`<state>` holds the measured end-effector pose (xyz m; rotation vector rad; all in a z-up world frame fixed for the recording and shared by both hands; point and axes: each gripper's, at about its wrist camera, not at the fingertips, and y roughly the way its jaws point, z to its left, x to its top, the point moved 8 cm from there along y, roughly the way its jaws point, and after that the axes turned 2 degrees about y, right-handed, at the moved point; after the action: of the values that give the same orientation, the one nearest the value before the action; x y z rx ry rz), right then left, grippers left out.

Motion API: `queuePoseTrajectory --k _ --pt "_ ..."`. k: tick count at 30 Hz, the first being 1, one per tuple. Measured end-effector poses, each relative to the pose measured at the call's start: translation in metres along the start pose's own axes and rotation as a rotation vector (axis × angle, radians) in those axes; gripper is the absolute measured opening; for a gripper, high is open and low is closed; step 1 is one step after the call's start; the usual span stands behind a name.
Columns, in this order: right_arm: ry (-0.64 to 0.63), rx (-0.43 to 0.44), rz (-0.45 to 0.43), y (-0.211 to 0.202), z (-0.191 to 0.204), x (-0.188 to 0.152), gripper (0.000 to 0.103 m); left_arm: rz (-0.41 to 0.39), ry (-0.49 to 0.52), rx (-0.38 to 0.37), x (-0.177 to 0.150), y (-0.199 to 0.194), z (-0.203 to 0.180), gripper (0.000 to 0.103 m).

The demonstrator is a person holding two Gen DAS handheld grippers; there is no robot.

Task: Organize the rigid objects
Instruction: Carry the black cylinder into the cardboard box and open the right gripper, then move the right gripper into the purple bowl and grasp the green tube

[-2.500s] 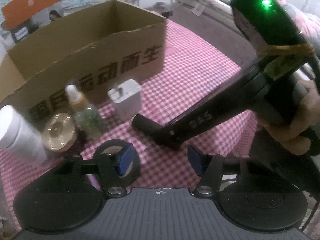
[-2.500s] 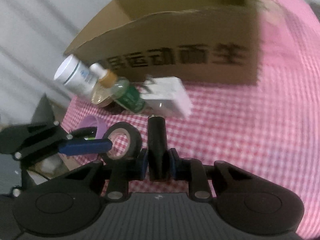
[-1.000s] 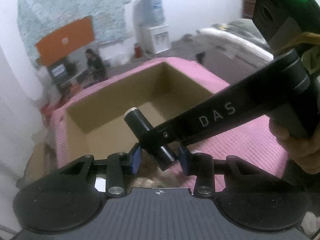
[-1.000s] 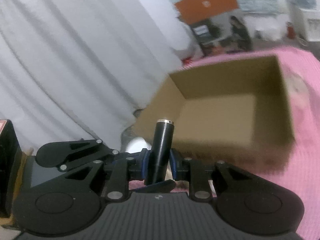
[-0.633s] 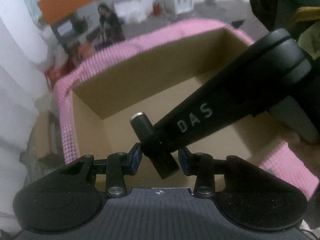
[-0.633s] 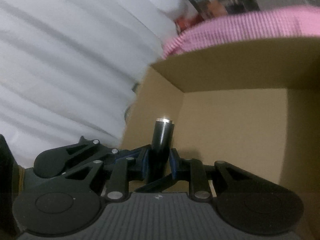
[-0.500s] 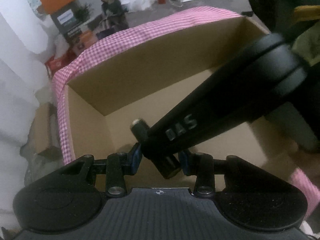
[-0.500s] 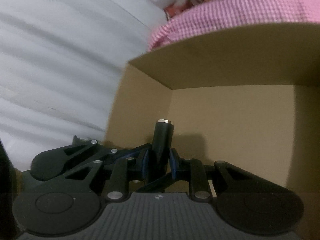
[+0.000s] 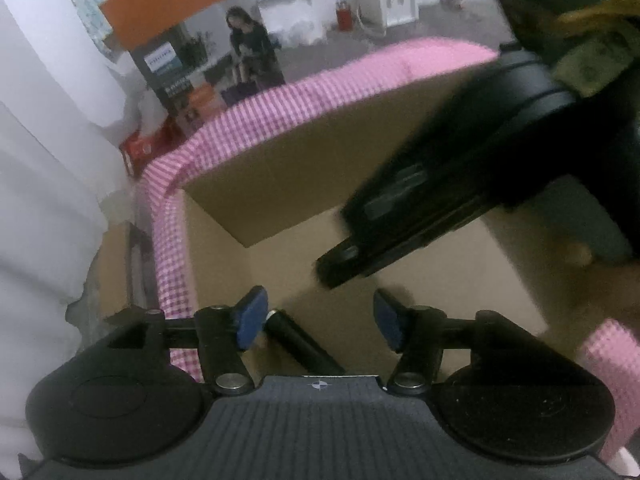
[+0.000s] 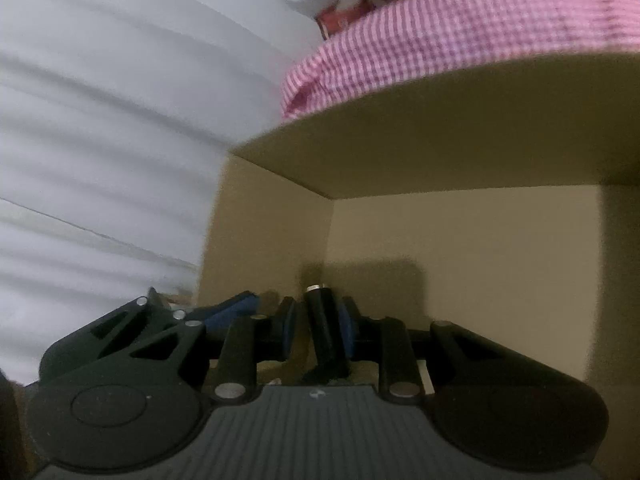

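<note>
Left wrist view. Item: cardboard box [image 9: 304,168], open-topped, sitting on the pink checked cloth [image 9: 224,136]; I am taking it as the landmark. I am holding the left gripper [image 9: 316,322] over the box's near edge, pointing down into it. Its jaws are opening, blue pads standing well apart. Item: black cylinder [image 9: 300,342], silver-capped, lying low inside the box between those pads. It is lying just beside the left pad and clear of the right one, so nothing is pressing on it here. Its long axis is running from the cap, deeper in the box, back toward the camera. Its near end is passing under the gripper body, cut off. The right gripper's body is crossing above the box interior from the right as a blurred black mass; its fingertips are not showing in this view.

Right wrist view. Item: right gripper [image 10: 318,330], also aimed into the box [image 10: 460,256], near its left inner corner. Its jaws are standing narrow around the cylinder [image 10: 322,324]. The cylinder is touching the right pad, while a thin gap seems to be showing at the left pad. I am judging this a light grip rather than a firm one. The cylinder is tilting slightly, its cap toward the box's back wall. Its lower end is hidden in shadow, so I cannot tell whether it is resting on the box floor.

Judgement: the release turns on the right jaws parting, since they are the nearer pair.
</note>
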<state>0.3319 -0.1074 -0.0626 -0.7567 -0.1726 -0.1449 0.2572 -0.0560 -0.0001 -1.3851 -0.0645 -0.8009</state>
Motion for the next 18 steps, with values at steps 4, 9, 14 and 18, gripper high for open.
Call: queuePoseTrajectory --k 4,9,14,18 --pt "-0.029 0.035 -0.087 -0.054 0.008 -0.027 0.026 -0.081 -0.023 -0.016 -0.013 -0.045 0.001 0.067" --pt "-0.069 0.071 -0.175 -0.124 0.019 -0.091 0.026 -0.162 -0.036 -0.054 -0.045 -0.096 -0.006 0.074" --pt "-0.050 0.101 -0.162 -0.146 0.018 -0.165 0.027 -0.159 -0.048 -0.115 -0.092 -0.112 -0.029 0.074" --pt "0.019 0.149 -0.107 -0.123 0.013 -0.206 0.027 -0.133 -0.050 -0.138 -0.131 -0.105 -0.046 0.074"
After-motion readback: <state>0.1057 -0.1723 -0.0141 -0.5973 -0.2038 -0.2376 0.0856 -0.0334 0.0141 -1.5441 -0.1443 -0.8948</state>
